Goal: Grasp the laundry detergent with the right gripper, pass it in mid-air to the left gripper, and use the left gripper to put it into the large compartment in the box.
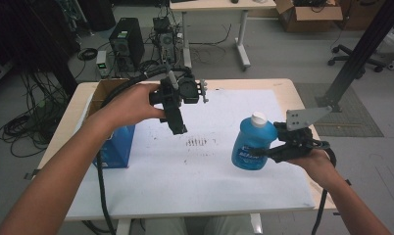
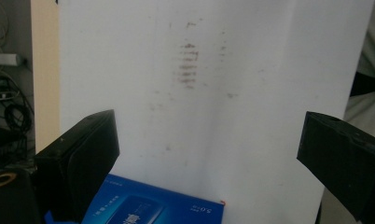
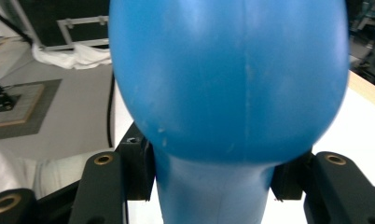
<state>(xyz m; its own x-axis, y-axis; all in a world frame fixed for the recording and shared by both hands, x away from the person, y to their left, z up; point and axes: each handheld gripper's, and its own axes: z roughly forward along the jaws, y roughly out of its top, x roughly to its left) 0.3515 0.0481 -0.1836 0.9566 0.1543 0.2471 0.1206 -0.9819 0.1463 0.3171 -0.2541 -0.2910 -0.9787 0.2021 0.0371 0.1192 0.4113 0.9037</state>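
Pads (image 3: 139, 172) of the right gripper (image 1: 278, 149) clamped on the narrow waist of a blue bottle (image 1: 254, 142), held tilted in the air over the right part of the white sheet (image 1: 209, 181), white cap (image 1: 258, 117) uppermost. Judged smooth, rigid plastic, probably part full and so fairly heavy; slippery on the bulging body, hence best taken at the waist as here, where the shoulder sits above the pads and checks any slide. Seen close in the right gripper view: seam and scuffs on the bulge, pinch at the waist. Seen from the high view alone: cap, label, tilt. Farther off, left gripper (image 1: 178, 115) over the sheet's far left, jaws wide apart and empty in the left gripper view, blue carton (image 2: 153, 207) below and smudges (image 2: 188, 65) beyond.
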